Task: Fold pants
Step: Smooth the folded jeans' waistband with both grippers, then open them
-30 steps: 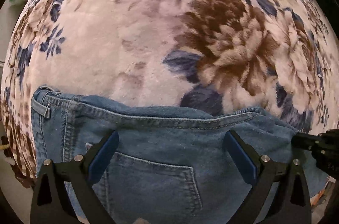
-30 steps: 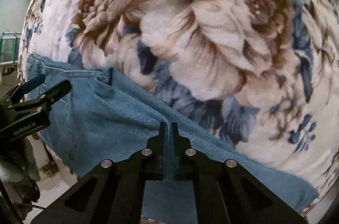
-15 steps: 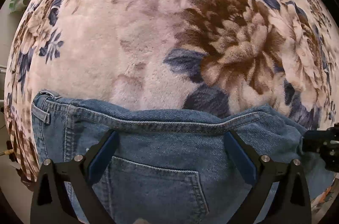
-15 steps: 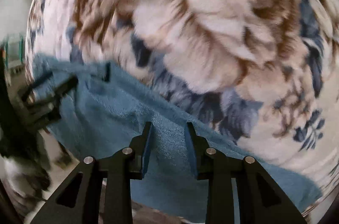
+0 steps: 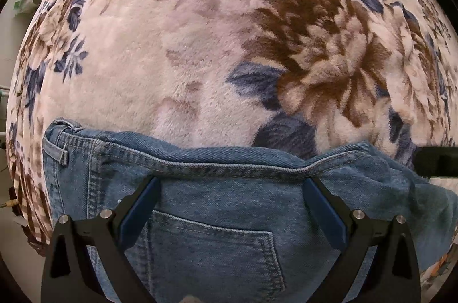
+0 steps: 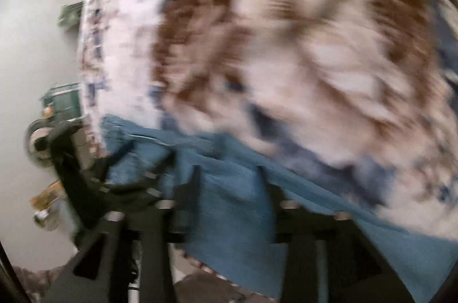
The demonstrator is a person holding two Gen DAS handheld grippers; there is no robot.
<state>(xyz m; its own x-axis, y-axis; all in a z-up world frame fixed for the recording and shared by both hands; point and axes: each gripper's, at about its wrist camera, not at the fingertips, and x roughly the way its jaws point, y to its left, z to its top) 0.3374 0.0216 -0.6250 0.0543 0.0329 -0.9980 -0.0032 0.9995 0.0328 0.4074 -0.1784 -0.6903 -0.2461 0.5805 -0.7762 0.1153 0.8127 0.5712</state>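
Fingers (image 6: 197, 182) on my right gripper (image 6: 227, 188) are standing apart with denim showing between them but no pad pressing on it; the jaws have just been opening, so I am reading this as a release of the fold I was pinching. That view is badly smeared, so I cannot tell exactly which edge lies under them.

My left gripper (image 5: 230, 201) is pointing down over the jeans (image 5: 217, 222), its blue-padded fingers (image 5: 140, 210) spread wide and straddling the waist area just above the back pocket (image 5: 211, 248). They are holding nothing; I judge they are hovering there to guard the waistband while the right side lets go.

The jeans are lying at the near edge of the bed, on the floral fleece blanket (image 5: 177, 51), with the waistband seam running left to right and a belt loop (image 5: 64, 157) at the near left. The right part of the denim is bunching and drooping off the near right edge, which I judge is why that side needs regripping.

A dark bit of the right gripper is showing at the right edge of the left view, near that bunched cloth. Folding seems barely begun.
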